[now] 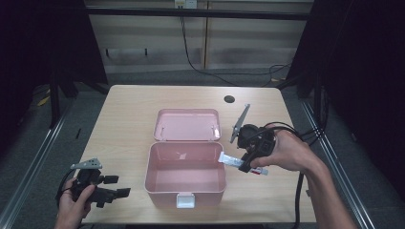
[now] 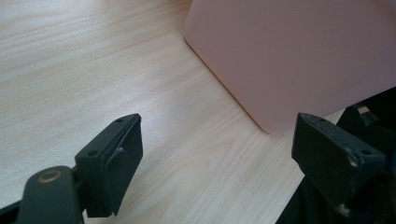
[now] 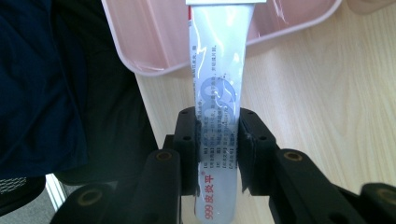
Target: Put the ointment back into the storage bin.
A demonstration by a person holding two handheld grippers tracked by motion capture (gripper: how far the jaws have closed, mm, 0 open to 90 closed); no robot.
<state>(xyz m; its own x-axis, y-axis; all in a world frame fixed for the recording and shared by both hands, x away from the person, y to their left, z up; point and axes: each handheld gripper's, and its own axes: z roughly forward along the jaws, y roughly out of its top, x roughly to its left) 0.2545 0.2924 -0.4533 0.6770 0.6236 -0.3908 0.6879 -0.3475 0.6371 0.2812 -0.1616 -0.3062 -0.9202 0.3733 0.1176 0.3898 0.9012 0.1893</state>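
Note:
A pink plastic box (image 1: pixel 185 188) stands open mid-table, its lid (image 1: pixel 187 125) folded back behind it. My right gripper (image 1: pixel 248 160) hovers at the box's right rim, shut on a white ointment tube (image 1: pixel 232 161) whose flat end reaches over that rim. In the right gripper view the tube (image 3: pixel 217 93) runs up between the jaws toward the pink box (image 3: pixel 154 42). My left gripper (image 1: pixel 120 187) rests open at the table's front left, pointing at the box. In the left gripper view its gripper (image 2: pixel 233 149) holds nothing, and the box's wall (image 2: pixel 299 56) lies ahead.
A white latch (image 1: pixel 185 200) sits on the box's front wall. A round cable hole (image 1: pixel 229 99) marks the tabletop at the back right. Cables (image 1: pixel 296 131) trail from the right gripper off the table's right edge. Bare wood (image 1: pixel 122 129) lies left of the box.

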